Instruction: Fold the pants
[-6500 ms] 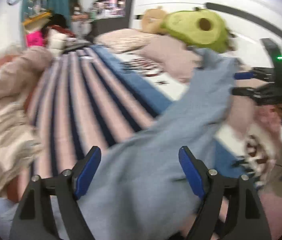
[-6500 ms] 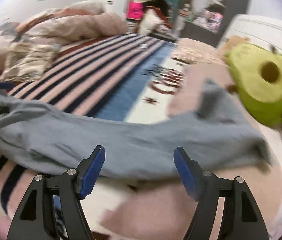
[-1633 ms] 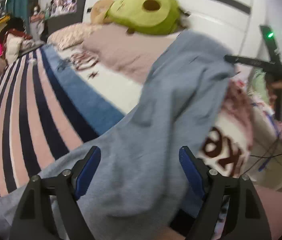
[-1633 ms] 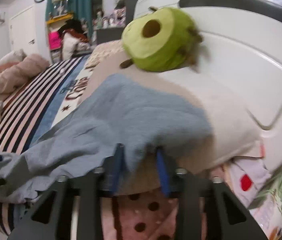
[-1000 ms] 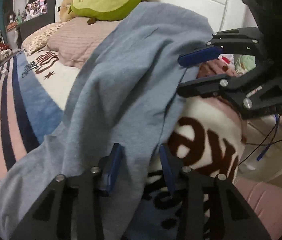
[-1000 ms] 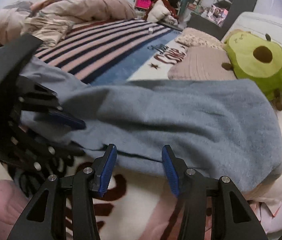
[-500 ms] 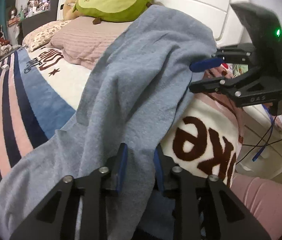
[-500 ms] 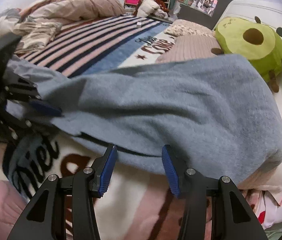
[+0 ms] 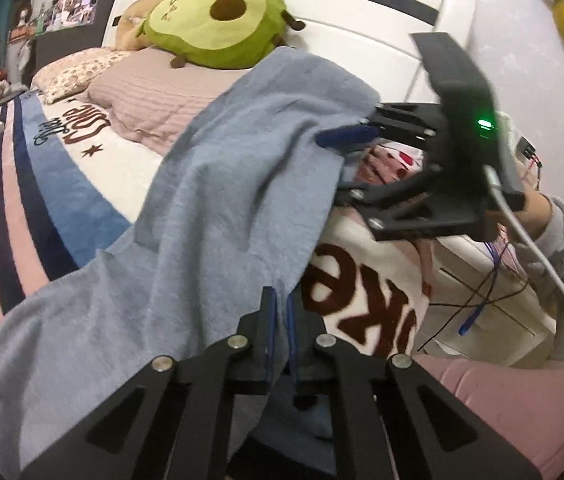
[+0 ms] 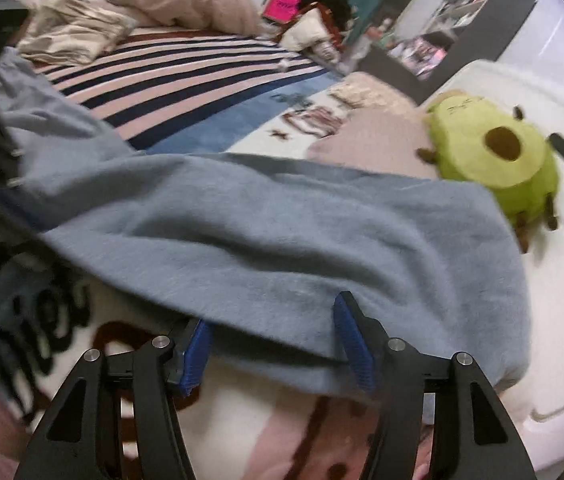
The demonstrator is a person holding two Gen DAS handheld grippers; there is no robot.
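Left-wrist view only: right gripper point(image 9: 340, 168) astride pants point(image 9: 242, 168) hem.

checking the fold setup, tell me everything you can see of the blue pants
The blue pants are a soft, fleecy light grey-blue garment, lying stretched across the bed with one end draped over the pink pillow near the avocado plush. The fabric is rumpled, with loose folds. The left gripper is shut on their near edge. The right gripper straddles another edge, its jaws opening, with fabric between the pads. Waistband, cuffs and seams cannot be made out.
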